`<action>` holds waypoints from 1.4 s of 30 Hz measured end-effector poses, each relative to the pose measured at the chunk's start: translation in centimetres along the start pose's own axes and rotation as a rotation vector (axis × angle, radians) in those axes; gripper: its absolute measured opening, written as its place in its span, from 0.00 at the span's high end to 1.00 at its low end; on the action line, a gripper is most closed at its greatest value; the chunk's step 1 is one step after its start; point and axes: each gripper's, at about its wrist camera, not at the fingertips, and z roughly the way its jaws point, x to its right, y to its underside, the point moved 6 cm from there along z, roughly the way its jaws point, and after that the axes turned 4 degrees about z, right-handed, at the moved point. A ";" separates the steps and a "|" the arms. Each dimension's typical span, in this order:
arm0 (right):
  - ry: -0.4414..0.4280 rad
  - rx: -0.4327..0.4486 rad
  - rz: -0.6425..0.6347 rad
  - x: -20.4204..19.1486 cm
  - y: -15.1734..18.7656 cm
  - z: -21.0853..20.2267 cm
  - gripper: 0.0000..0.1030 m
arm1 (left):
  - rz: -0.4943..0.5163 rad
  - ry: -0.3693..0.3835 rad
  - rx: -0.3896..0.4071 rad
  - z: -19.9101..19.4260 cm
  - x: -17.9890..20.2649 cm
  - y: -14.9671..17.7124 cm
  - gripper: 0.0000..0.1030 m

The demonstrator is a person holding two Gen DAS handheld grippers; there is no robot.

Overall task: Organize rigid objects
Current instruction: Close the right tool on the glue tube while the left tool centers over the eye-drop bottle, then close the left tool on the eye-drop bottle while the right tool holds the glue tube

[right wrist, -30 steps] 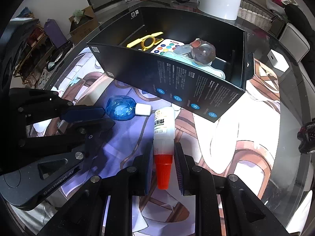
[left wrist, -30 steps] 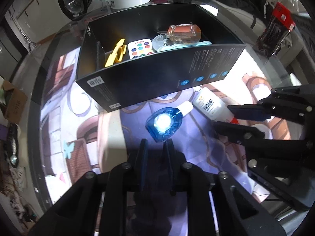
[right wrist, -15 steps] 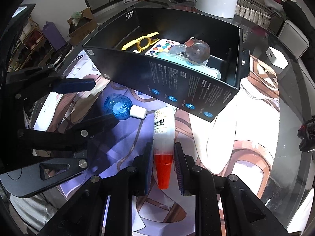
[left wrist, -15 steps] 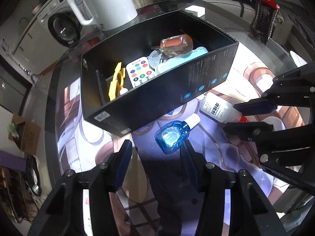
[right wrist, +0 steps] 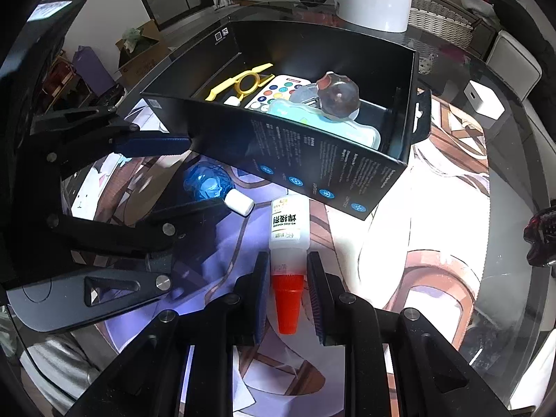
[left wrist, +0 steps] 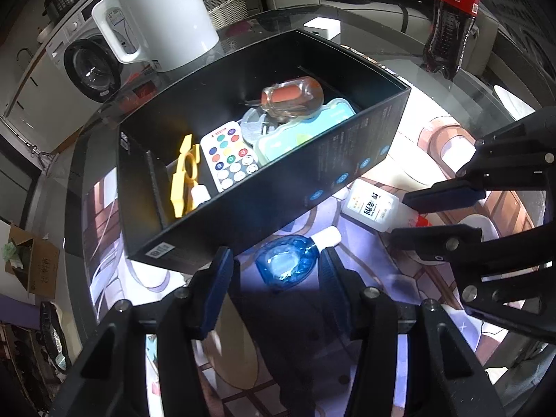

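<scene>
Only the left wrist view shows the dark cola bottle (left wrist: 448, 24) on the glass counter (left wrist: 399, 48); only the right shows a white cube charger (right wrist: 483, 102). Two bottles lie outside the black cardboard box (left wrist: 312, 180): a faceted blue bottle (left wrist: 286, 266) between the left gripper's (left wrist: 276, 264) released jaws, and a white red-capped glue bottle (right wrist: 288, 232) grasped at its neck by the right gripper's (right wrist: 288, 274) jaws.
</scene>
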 end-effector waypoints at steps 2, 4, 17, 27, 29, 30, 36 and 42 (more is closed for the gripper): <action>-0.005 -0.002 0.007 0.3 0.0 -0.1 0.80 | -0.004 0.017 -0.013 0.1 0.3 0.1 0.63; -0.003 -0.003 0.010 0.6 0.0 -0.1 0.80 | -0.005 0.015 -0.019 0.0 0.4 0.1 0.64; 0.004 -0.004 0.006 0.6 -0.1 -0.2 0.80 | 0.029 0.109 -0.113 -1.0 3.5 2.6 0.61; 0.002 -0.003 0.017 0.5 -0.2 -0.2 0.80 | 0.065 0.070 -0.052 -2.2 3.9 1.9 0.51; 0.001 -0.004 0.017 0.6 -0.1 -0.1 0.80 | 0.062 0.061 -0.044 -2.0 3.6 1.5 0.51; 0.001 -0.005 0.017 0.6 -0.1 0.0 0.80 | 0.060 0.059 -0.042 -1.9 3.7 1.3 0.51; -0.003 -0.004 0.019 0.8 -0.1 0.0 0.80 | 0.065 0.029 -0.051 -1.0 3.1 0.5 0.56; -0.004 -0.004 0.015 0.7 0.0 0.1 0.80 | -0.018 0.045 -0.081 -0.5 1.9 0.7 0.70</action>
